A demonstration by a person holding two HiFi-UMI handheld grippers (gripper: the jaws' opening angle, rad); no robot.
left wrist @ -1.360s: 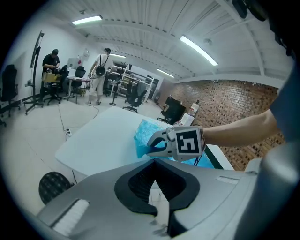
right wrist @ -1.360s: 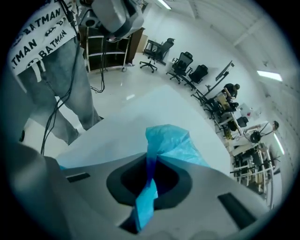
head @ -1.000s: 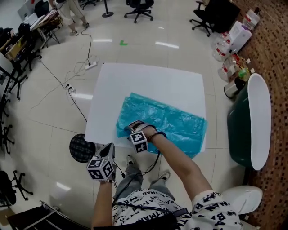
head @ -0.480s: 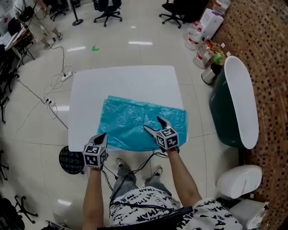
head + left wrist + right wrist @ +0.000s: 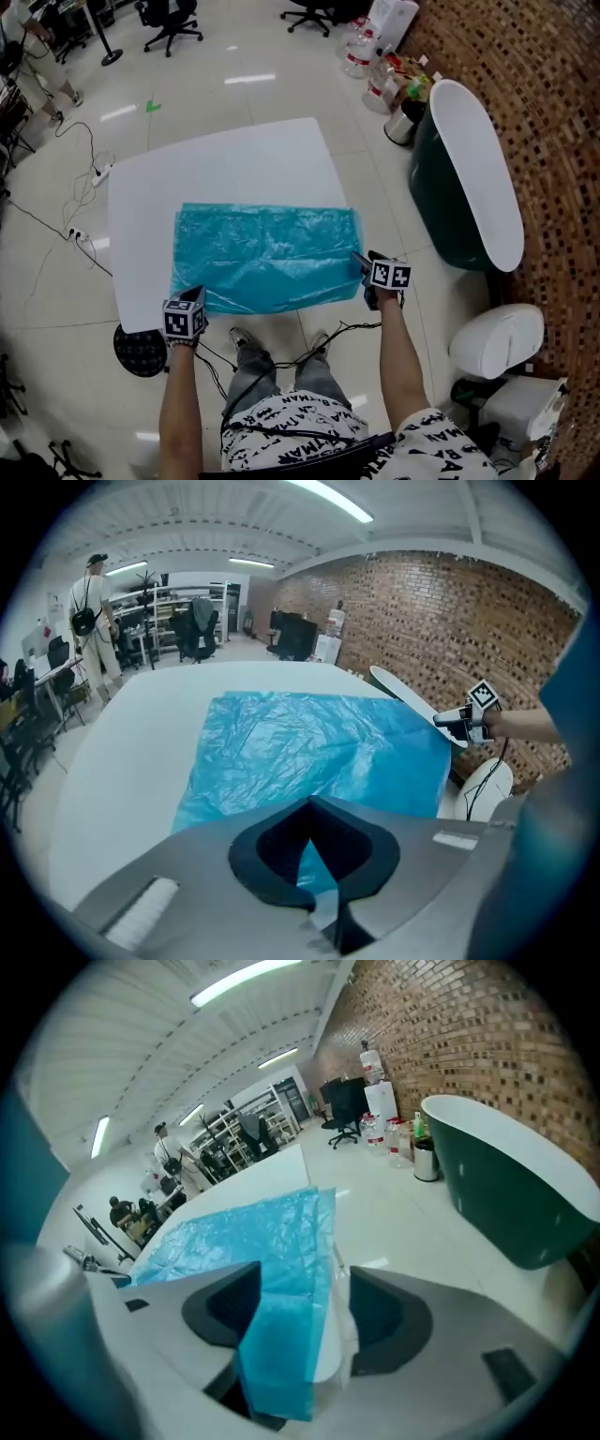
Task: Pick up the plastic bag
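Note:
A blue plastic bag [image 5: 267, 258] lies flat on the white table [image 5: 216, 159]. My left gripper [image 5: 194, 296] sits at the bag's near left corner. In the left gripper view the jaw tips [image 5: 309, 803] meet, and a sliver of the bag [image 5: 309, 742] is pinched between them. My right gripper [image 5: 363, 265] is at the bag's near right corner. Its jaws [image 5: 295, 1279] are closing but stand apart. A strip of the bag [image 5: 244, 1237] and the table's edge lie between them without being pressed.
A dark green tub with a white rim [image 5: 469, 178] stands right of the table. A white seat [image 5: 497, 342] is near my right arm. Bottles [image 5: 375, 66] line the brick wall. A black round base [image 5: 141, 349] and cables [image 5: 84, 234] lie on the floor at left.
My right gripper left the middle of the bag and moved to its near right corner. My left gripper came up from below the table edge to the near left corner.

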